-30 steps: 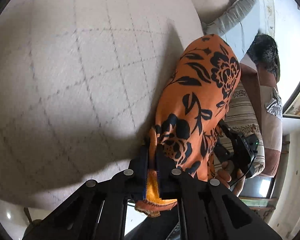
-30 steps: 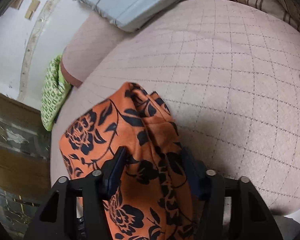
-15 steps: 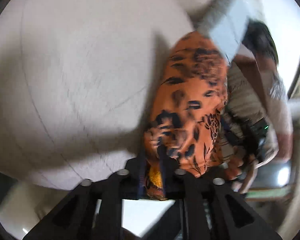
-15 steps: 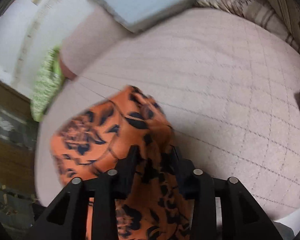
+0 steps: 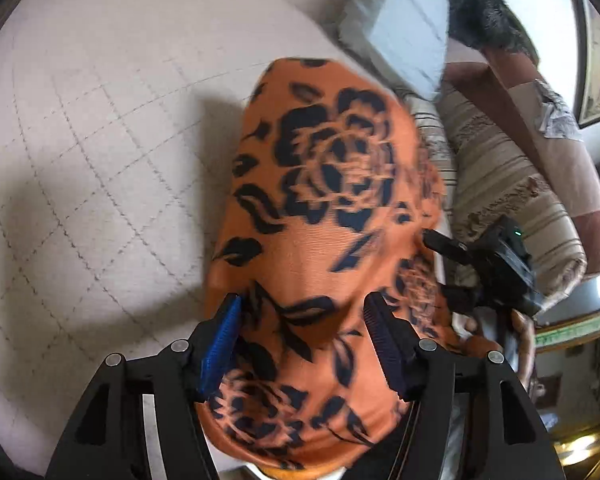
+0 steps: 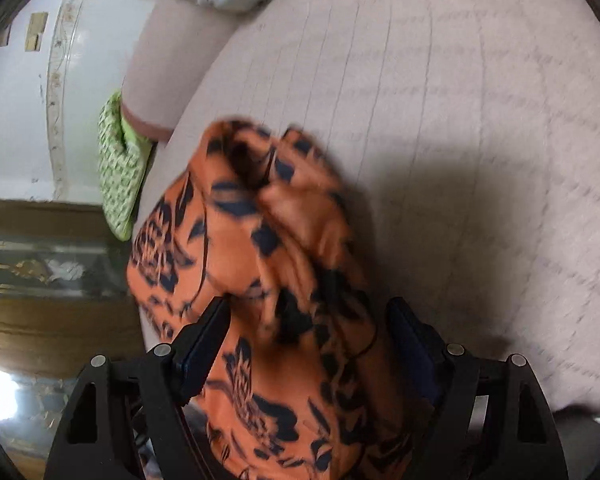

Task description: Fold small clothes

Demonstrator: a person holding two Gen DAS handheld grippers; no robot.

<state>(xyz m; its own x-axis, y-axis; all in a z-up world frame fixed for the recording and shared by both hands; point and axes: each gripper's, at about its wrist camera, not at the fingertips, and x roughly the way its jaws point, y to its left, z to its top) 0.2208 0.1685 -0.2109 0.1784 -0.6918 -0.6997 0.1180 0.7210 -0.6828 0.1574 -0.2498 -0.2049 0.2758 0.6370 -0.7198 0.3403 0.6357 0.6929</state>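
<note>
both grippers, left gripper (image 5: 304, 320) and right gripper (image 6: 308, 328), spread wide around one orange floral garment (image 5: 324, 208)

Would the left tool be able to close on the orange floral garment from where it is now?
Probably yes: the left tool is open with the orange floral garment lying between its fingers, and nothing blocks them.

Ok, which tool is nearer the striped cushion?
Right. The right tool sits beside the striped cushion; the left tool is farther, across the orange garment from it.
</note>
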